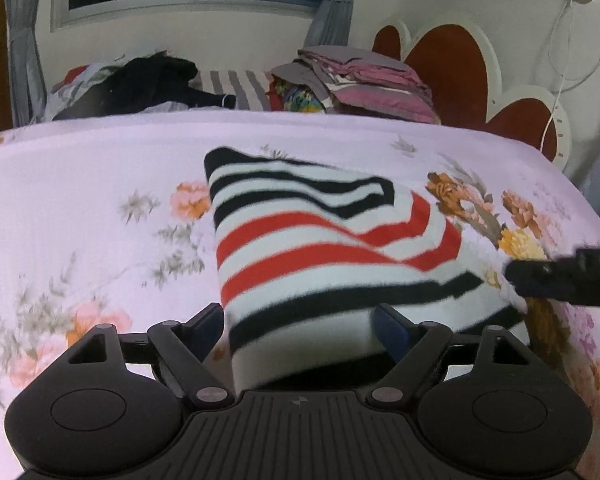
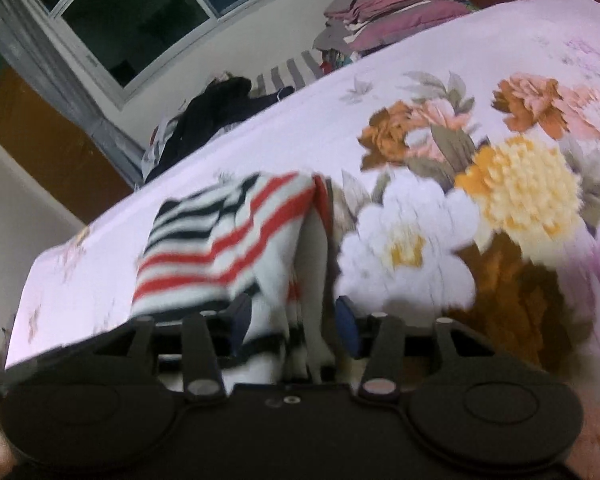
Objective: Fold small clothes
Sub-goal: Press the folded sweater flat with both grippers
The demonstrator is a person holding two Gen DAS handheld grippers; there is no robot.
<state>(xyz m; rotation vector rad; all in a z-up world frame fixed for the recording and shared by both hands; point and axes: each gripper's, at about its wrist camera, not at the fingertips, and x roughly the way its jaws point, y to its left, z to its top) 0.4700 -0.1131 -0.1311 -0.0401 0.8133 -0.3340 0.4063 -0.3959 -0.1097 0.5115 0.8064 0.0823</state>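
Left gripper (image 1: 300, 326): jaws stand wide apart, the near edge of the striped garment (image 1: 320, 248) lying between them, neither pad pressing on it. The garment runs straight ahead of this gripper, away across the bed (image 1: 80, 184).

Right gripper (image 2: 294, 320): jaws parted, with the garment's (image 2: 228, 240) bunched layered edge standing in the gap; the left pad looks to touch cloth, the right pad is clear of it — no clamp is evident. From this side the garment lies ahead and to the left, and in the left wrist view the right gripper's tip (image 1: 564, 278) sits at the garment's right-hand near corner.

Judgement: both grippers are at the near edge, so the coming move turns on that edge — the long axis runs away from it.

Garment: white knit with black and red stripes, already doubled over, one upper flap lying diagonally. Edges are blurred.
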